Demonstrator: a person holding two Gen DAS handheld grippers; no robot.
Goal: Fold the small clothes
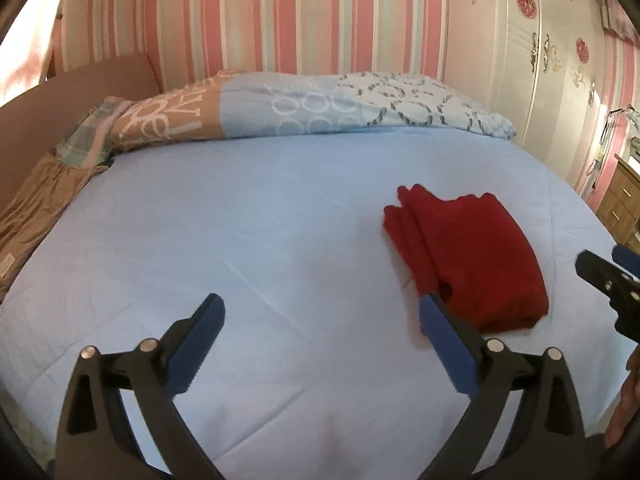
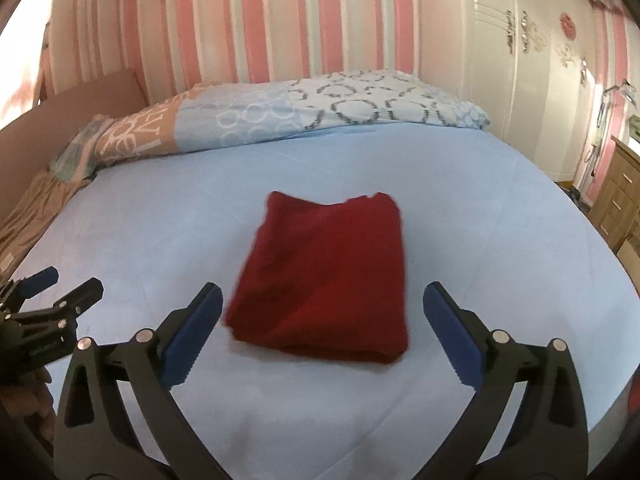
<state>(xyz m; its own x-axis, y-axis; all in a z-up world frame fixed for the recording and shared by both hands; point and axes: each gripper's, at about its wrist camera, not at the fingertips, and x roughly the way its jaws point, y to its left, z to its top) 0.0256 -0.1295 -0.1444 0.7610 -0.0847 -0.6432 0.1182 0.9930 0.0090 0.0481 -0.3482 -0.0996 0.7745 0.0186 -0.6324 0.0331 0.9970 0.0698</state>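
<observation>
Red garment [image 2: 324, 276] folded into compact rectangle, flat on light blue bed sheet [image 2: 500, 240], near middle of bed. Left gripper [image 1: 320, 316]: jaws spread wide, nothing between them, clear of garment, which lies to its right. Right gripper [image 2: 322, 304]: jaws spread wide, empty, raised above near edge of garment, no contact. Patterned duvet [image 2: 320, 108] bunched along far side by striped wall.
</observation>
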